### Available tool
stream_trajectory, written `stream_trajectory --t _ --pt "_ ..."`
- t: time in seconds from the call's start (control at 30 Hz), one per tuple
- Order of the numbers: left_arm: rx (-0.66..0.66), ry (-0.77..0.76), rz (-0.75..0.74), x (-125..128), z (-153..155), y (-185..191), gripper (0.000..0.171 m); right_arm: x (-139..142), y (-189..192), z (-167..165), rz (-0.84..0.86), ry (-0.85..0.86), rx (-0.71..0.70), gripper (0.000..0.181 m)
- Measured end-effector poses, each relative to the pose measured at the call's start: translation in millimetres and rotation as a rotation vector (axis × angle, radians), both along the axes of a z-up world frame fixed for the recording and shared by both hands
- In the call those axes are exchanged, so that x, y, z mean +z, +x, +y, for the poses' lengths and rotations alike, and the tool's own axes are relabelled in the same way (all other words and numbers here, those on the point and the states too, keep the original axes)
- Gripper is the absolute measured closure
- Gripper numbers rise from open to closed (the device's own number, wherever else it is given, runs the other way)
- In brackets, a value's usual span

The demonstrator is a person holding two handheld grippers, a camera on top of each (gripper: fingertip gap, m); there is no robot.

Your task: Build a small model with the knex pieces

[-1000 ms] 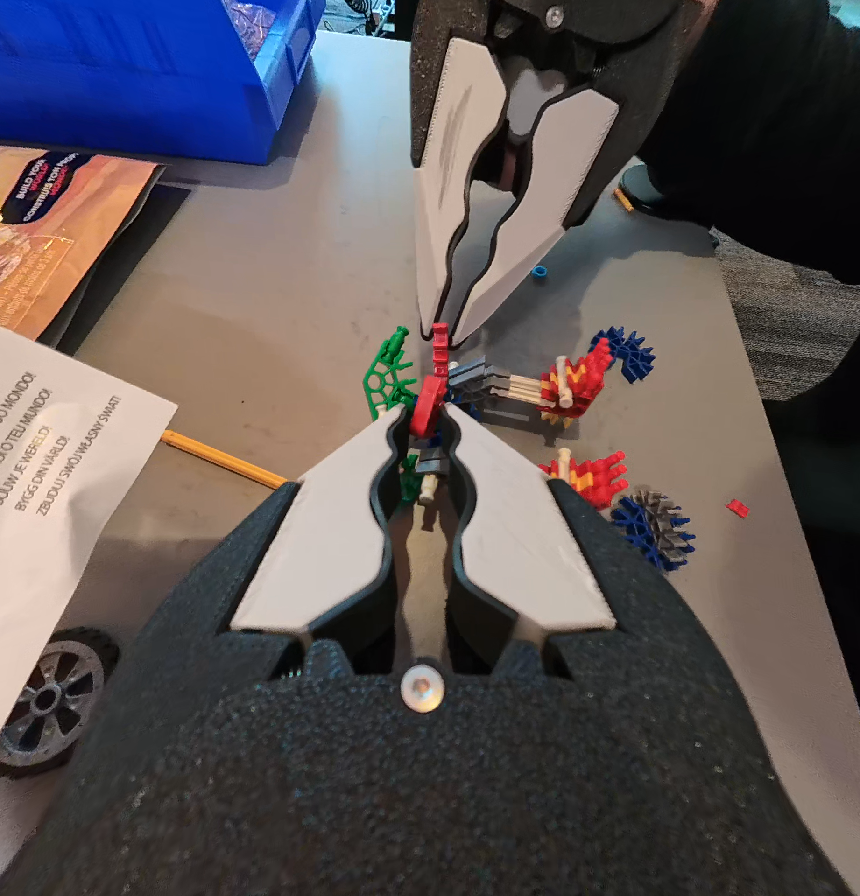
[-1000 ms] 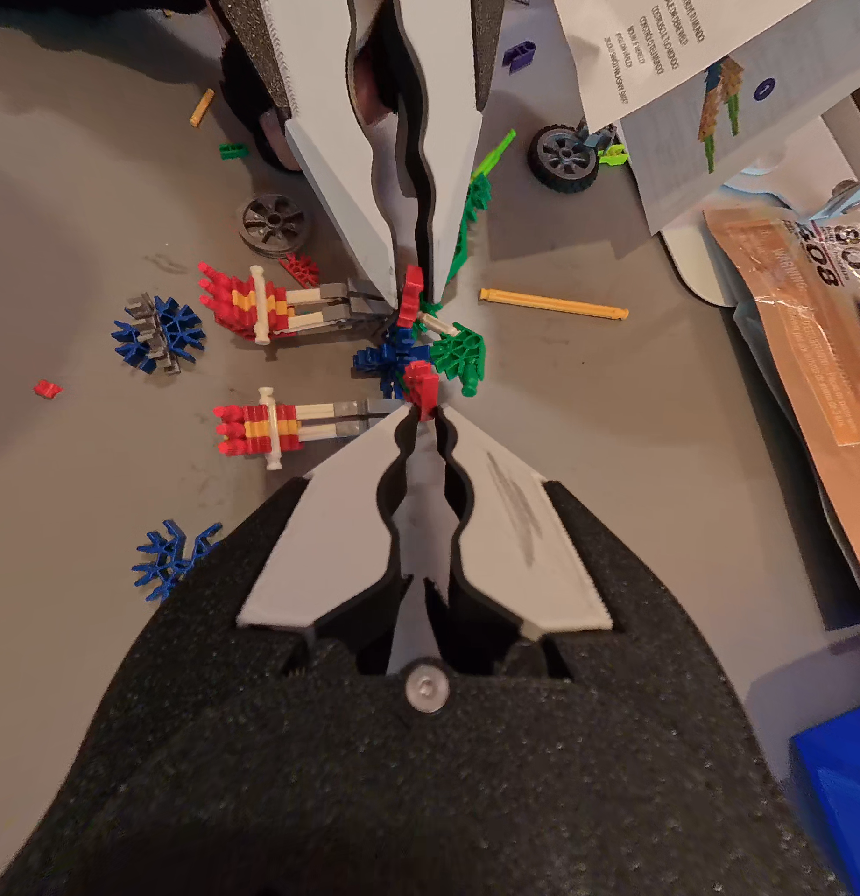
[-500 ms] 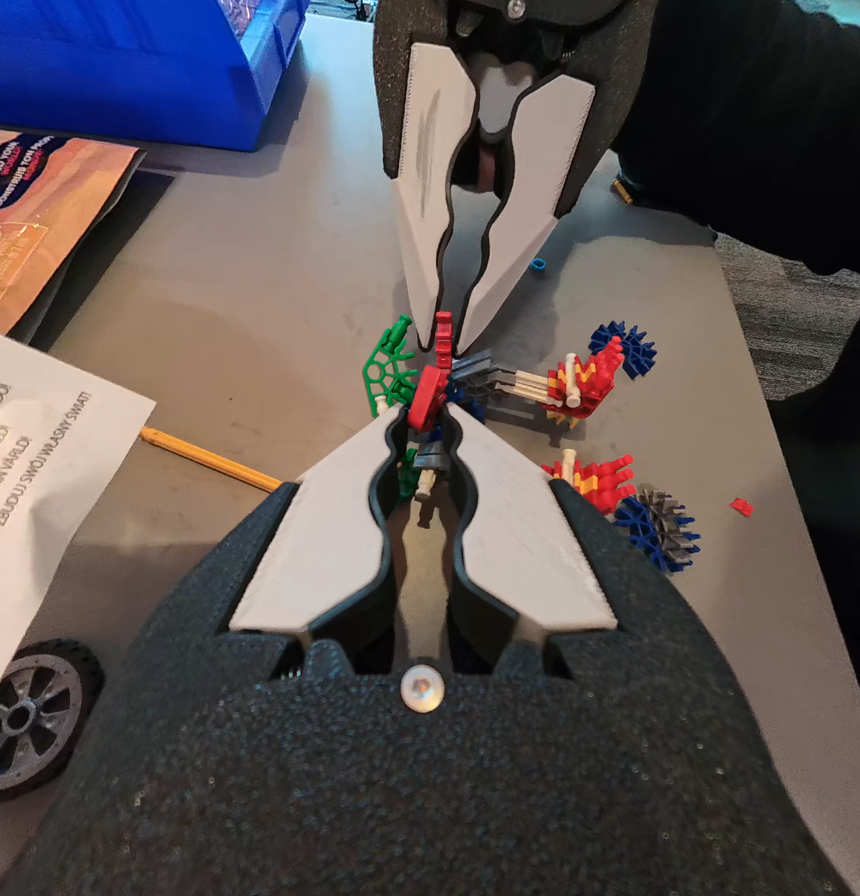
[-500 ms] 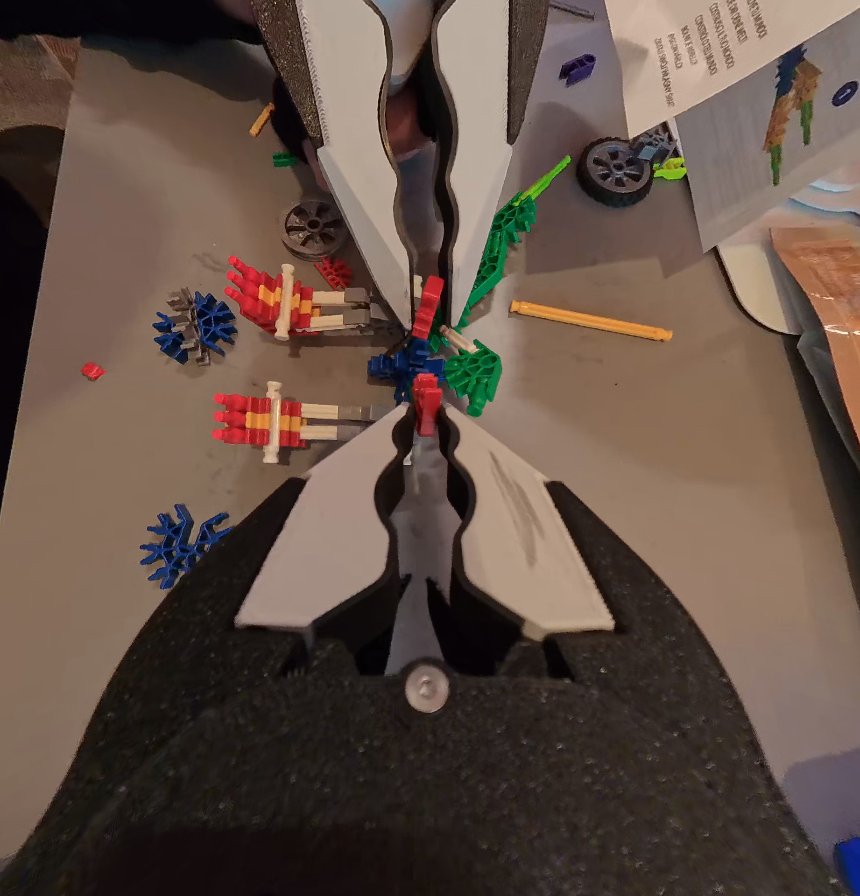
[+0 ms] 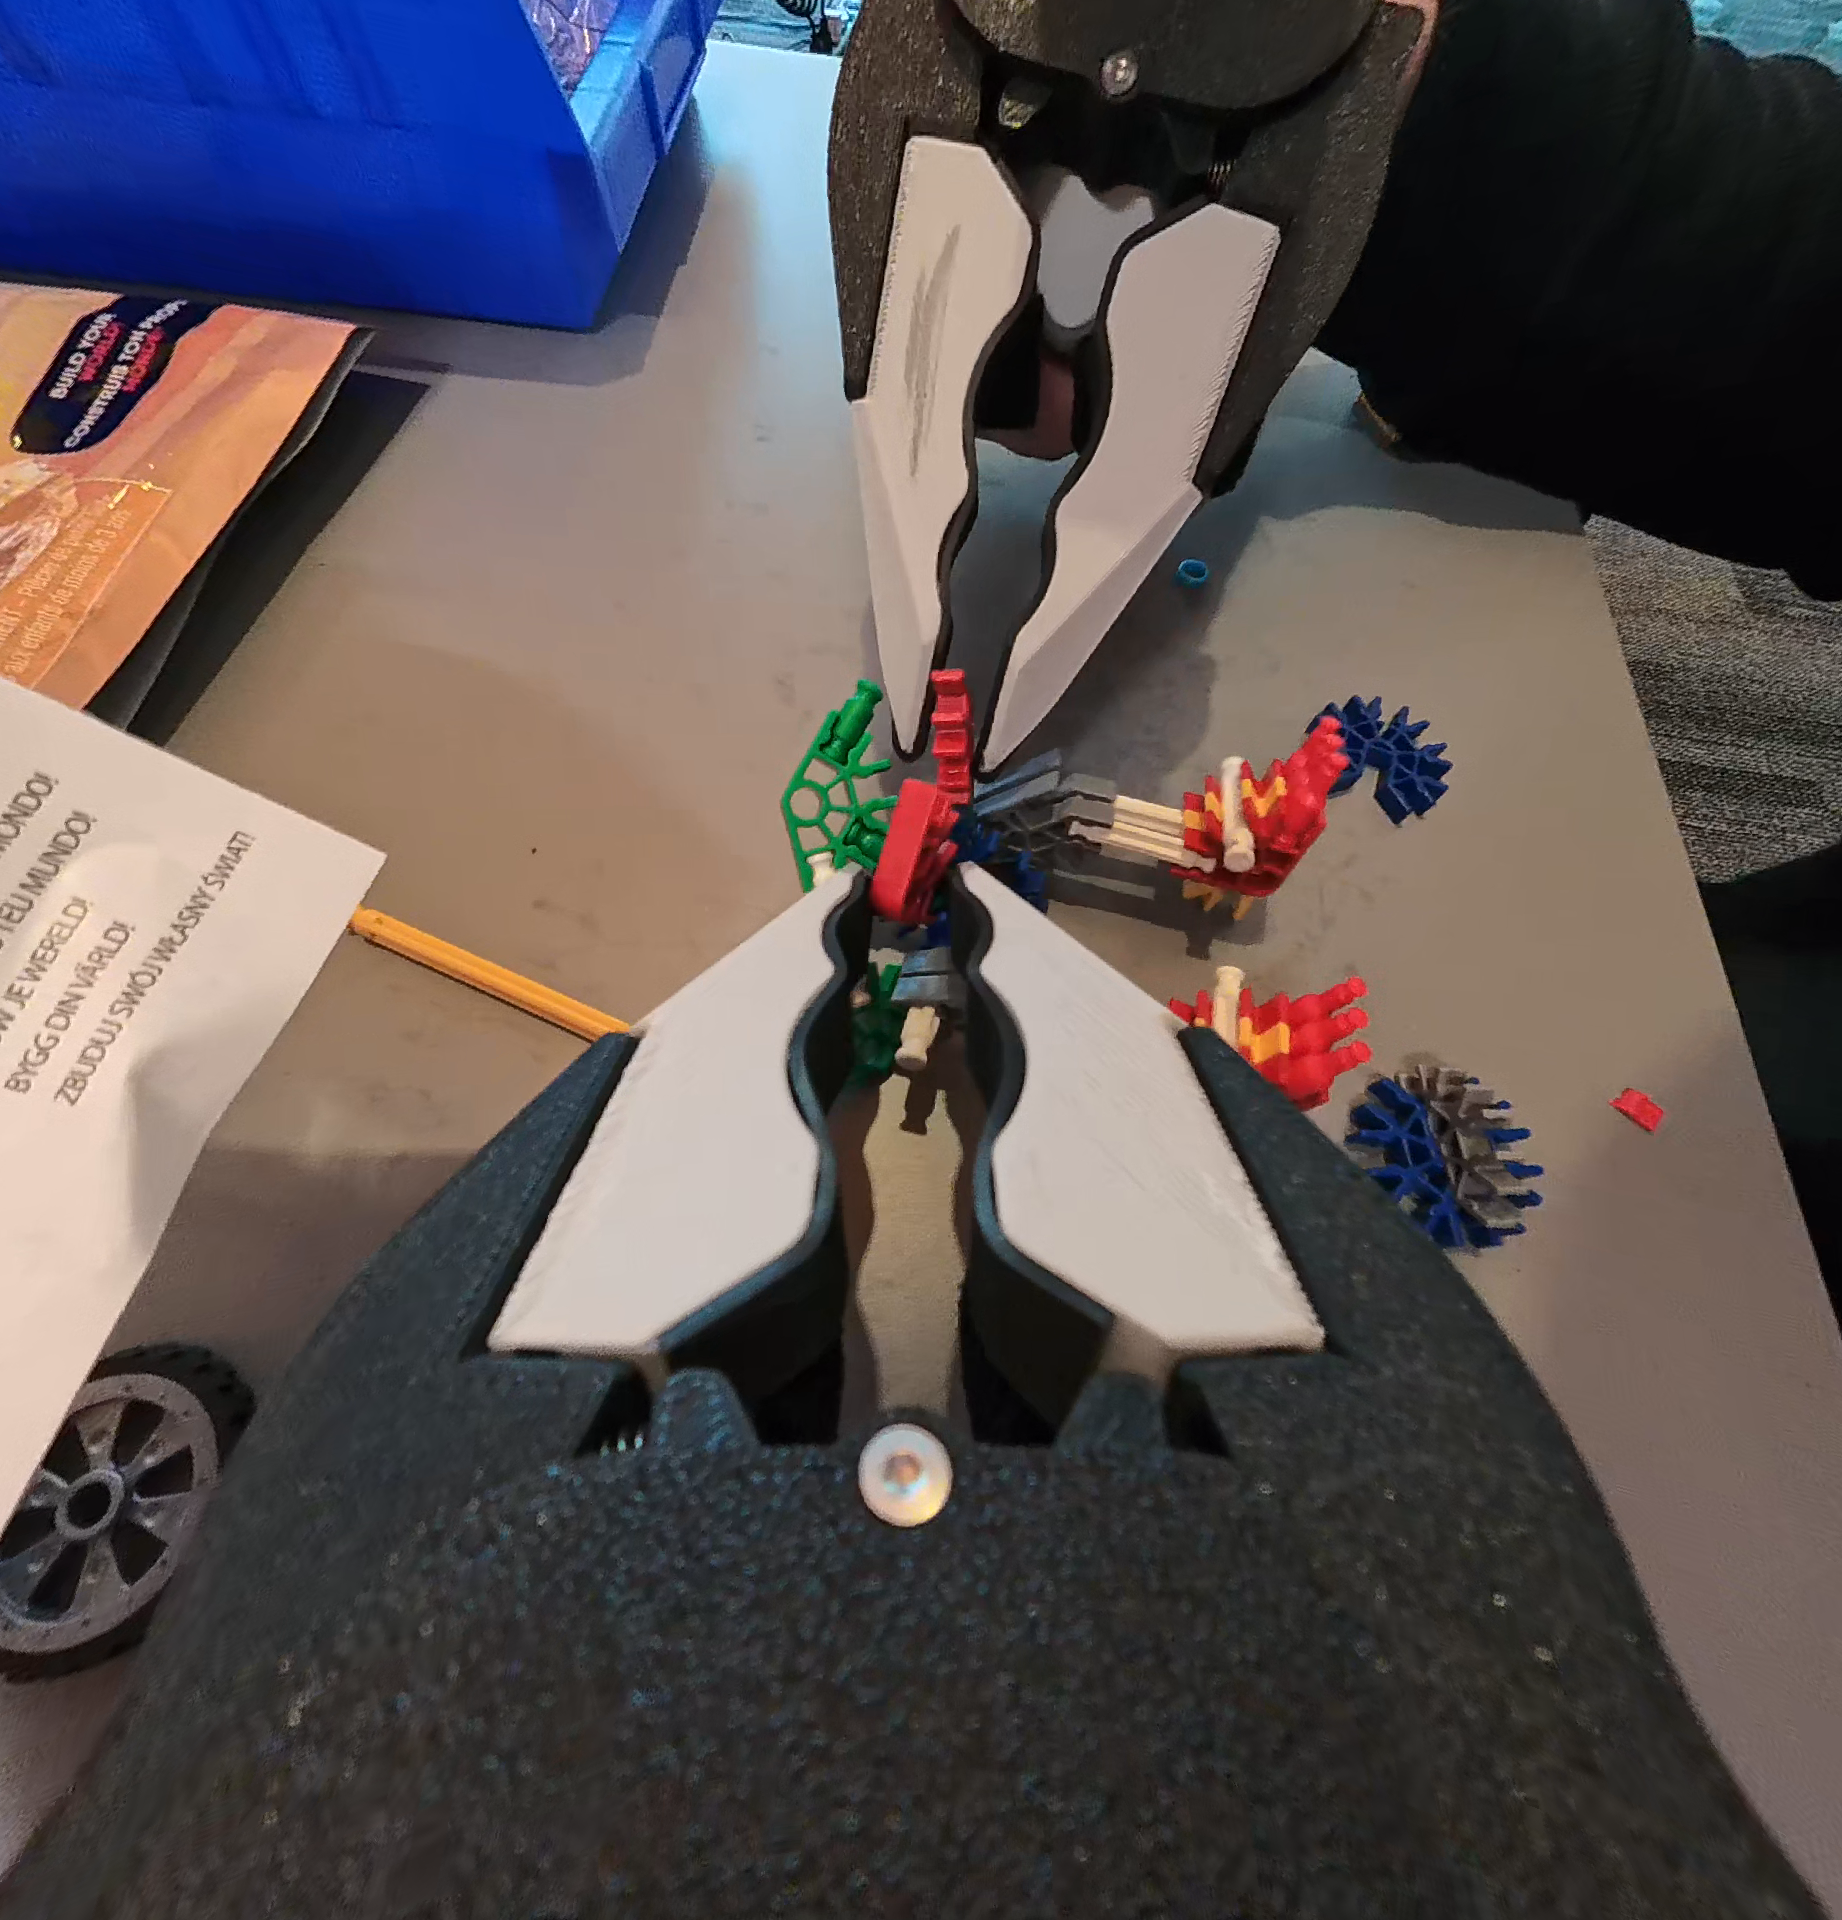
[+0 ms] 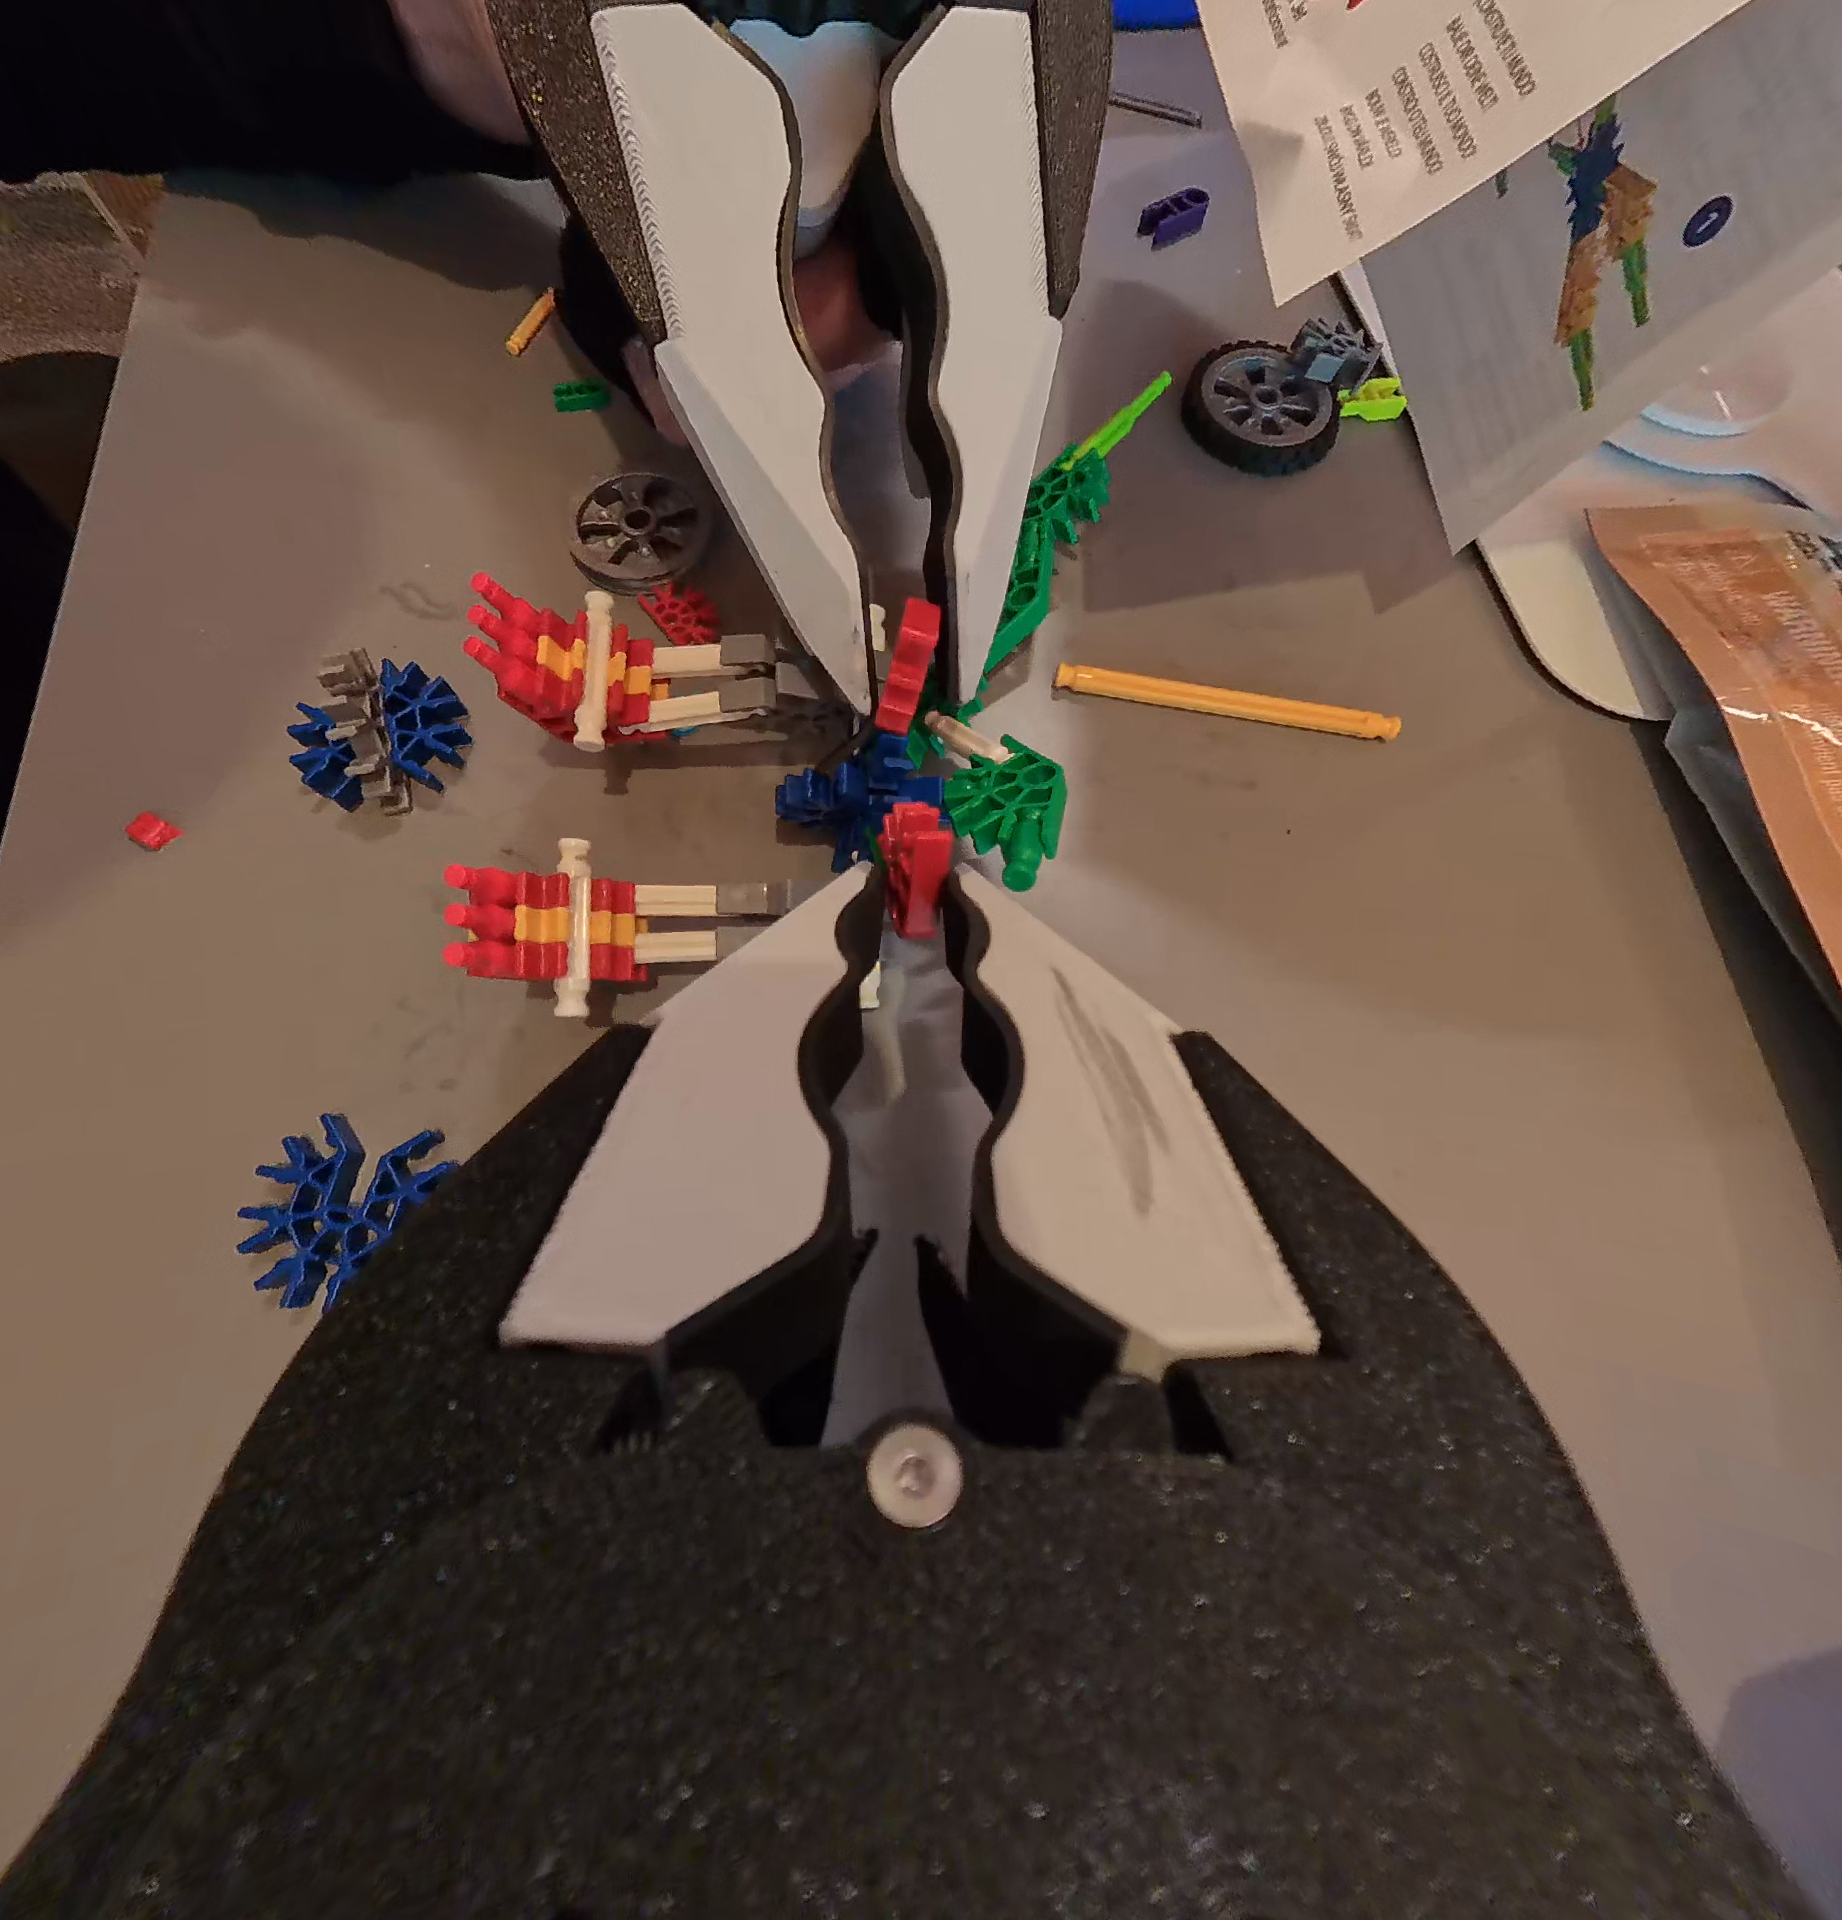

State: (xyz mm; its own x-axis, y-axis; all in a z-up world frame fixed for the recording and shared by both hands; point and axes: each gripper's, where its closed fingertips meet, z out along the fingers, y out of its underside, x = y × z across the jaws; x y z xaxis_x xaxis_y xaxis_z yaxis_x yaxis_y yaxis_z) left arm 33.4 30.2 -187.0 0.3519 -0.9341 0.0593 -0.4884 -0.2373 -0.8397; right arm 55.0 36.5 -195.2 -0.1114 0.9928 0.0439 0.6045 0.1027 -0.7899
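Since the earlier frame the grips had not changed: the left gripper (image 5: 909, 894) stayed clamped on one red toothed plastic connector (image 5: 912, 847), the right gripper (image 6: 912, 883) on another (image 6: 915, 868), both joined in the multicoloured plastic construction-toy assembly (image 6: 896, 774) on the grey table (image 6: 1312, 1039). Two red-and-yellow feather clusters (image 6: 553, 660) lay beside it. Only the right wrist view showed the purple clip (image 6: 1171, 213).

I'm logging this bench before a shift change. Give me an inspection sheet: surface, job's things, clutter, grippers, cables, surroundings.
Surface: grey table, scuffed.
Job's things: small toy assembly of red, blue and green connectors, gripped from both ends.
Clutter: two red-yellow rod bundles, loose blue connectors, yellow rod, wheels, printed sheets.
Grippers: left gripper shut on a red connector; right gripper shut on another red connector.
Cables: nothing seen.
Surroundings: blue bin, dark sleeve.
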Motion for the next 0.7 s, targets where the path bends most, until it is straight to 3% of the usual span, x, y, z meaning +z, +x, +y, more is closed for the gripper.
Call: stream_trajectory --t 0.7 --pt "0.016 -0.002 -0.004 -1.1 3.7 -2.0 0.158 -0.2 -2.1 5.3 -0.002 0.062 -0.025 0.169"
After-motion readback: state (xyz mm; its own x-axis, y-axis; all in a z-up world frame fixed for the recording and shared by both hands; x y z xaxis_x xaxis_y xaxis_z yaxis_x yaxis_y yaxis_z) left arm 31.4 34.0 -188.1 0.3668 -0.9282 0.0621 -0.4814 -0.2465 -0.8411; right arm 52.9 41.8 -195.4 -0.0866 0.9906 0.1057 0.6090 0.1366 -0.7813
